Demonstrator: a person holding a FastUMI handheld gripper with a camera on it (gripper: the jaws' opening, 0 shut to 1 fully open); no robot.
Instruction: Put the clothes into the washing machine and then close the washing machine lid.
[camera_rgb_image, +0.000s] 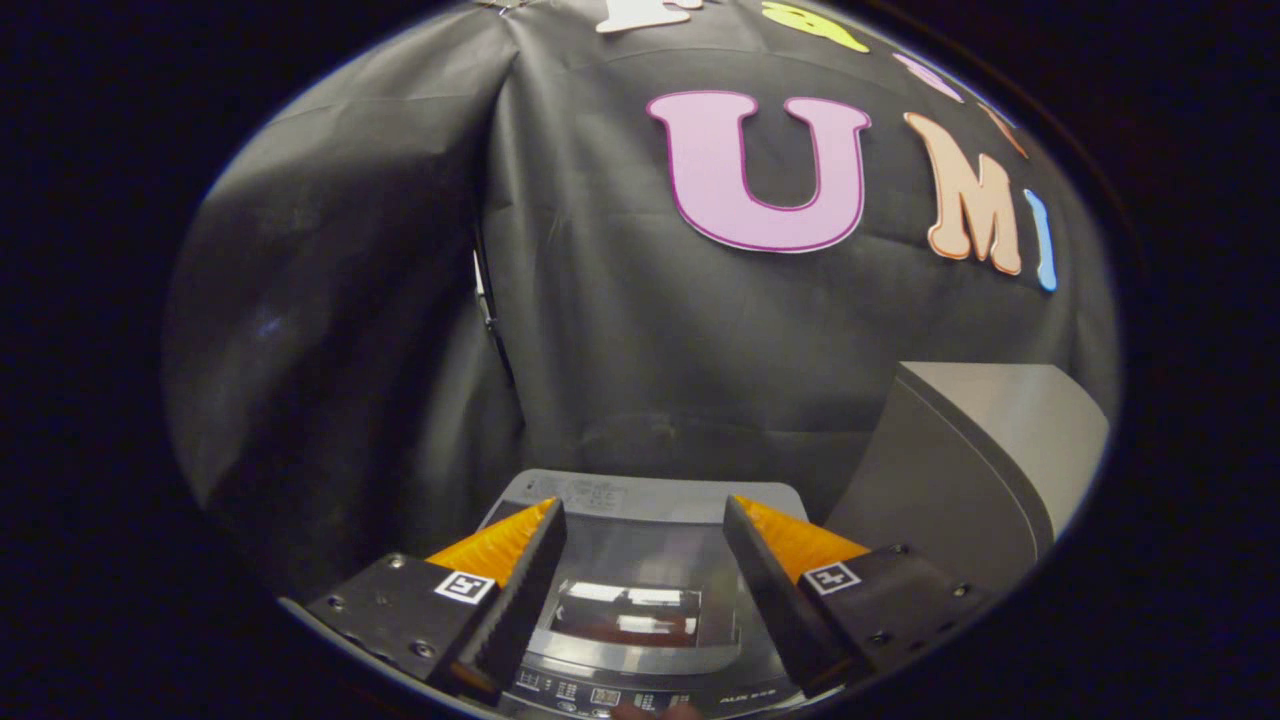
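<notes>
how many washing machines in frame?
1: a grey top-loading washing machine with its glass lid down, under the open gripper. The grey box beyond the right finger is unclear.

Washing machine (640, 500) taken as landmark. Its lid (640, 600) lies flat and closed over the top, so the way down into the tub is barred. The gripper (645, 520) hangs above this lid, its 2 fingers spread wide with nothing between them; the gap stands free over the lid's window. Right of the machine, a grey box-like unit (970, 470) rises above the lid and blocks sideways passage there. Behind the machine, the black cloth wall (640, 330) closes off the rear. Left of the machine the cloth folds in; passage there cannot be judged.
</notes>
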